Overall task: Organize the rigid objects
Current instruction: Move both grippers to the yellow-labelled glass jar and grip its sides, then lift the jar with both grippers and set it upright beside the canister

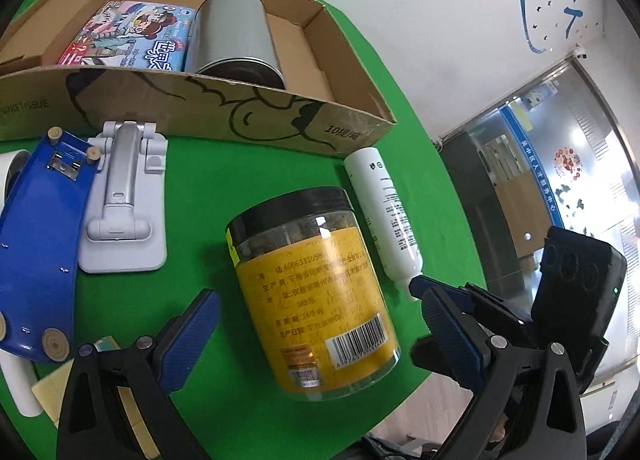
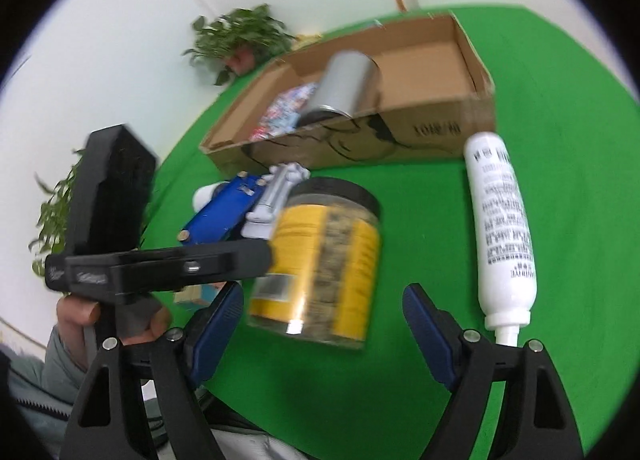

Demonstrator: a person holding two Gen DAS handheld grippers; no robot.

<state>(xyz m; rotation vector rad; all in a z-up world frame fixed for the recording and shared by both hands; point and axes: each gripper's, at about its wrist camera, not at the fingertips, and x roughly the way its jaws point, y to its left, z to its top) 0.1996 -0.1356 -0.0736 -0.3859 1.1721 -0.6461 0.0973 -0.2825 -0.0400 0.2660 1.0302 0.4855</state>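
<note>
Both grippers, left [image 1: 316, 324] and right [image 2: 324, 320], stand wide, gripping nothing, around a jar [image 1: 312, 296] of dried bits lying on the green table [image 1: 224, 180]. Beyond, a cardboard box [image 1: 256, 116] holds a tin [image 1: 236, 36] and a book [image 1: 132, 36].

left tool [image 1: 316, 316]: black triangular arms, silver rivets, blue ribbed pads | right tool [image 2: 322, 320]: same black frame, silver rivets, blue ribbed pads | black camera block with three round lenses and a green light on the right tool's mount [image 1: 576, 284] | hand [image 2: 116, 320] | grey sleeve [image 2: 64, 352]
</note>
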